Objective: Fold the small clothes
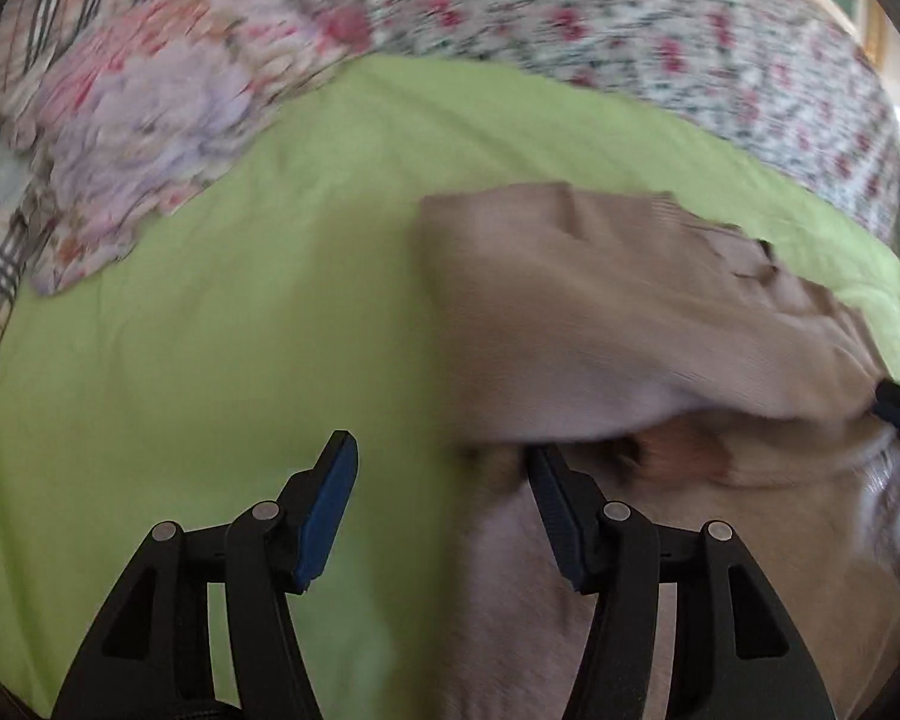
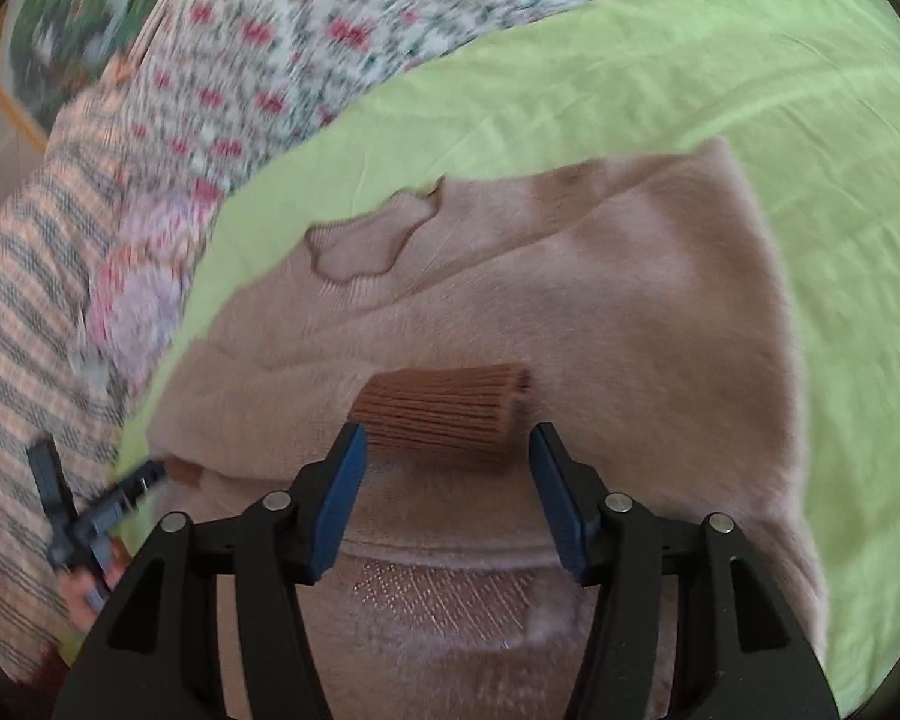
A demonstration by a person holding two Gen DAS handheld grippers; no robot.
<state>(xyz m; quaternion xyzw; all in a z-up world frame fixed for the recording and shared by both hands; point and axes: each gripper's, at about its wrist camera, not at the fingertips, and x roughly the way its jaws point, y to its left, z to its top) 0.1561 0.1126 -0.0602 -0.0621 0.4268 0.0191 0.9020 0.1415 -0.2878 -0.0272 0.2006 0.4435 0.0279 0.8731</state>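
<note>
A beige knit sweater (image 2: pixel 510 300) lies partly folded on a light green sheet (image 2: pixel 750 90). Its brown ribbed cuff (image 2: pixel 444 411) lies on the body, just ahead of my right gripper (image 2: pixel 447 450), which is open and empty above it. In the left wrist view the sweater (image 1: pixel 600 312) fills the right half. My left gripper (image 1: pixel 441 468) is open at its left edge, the right finger over the fabric, the left over bare sheet (image 1: pixel 210 330). The left gripper also shows in the right wrist view (image 2: pixel 108 504), at the sweater's left edge.
A floral quilt (image 2: pixel 330 30) lies beyond the green sheet. A pale floral garment (image 1: pixel 150 120) sits at the sheet's far left, with plaid fabric (image 1: pixel 6 240) beside it. A framed picture (image 2: pixel 48 42) stands behind the bed.
</note>
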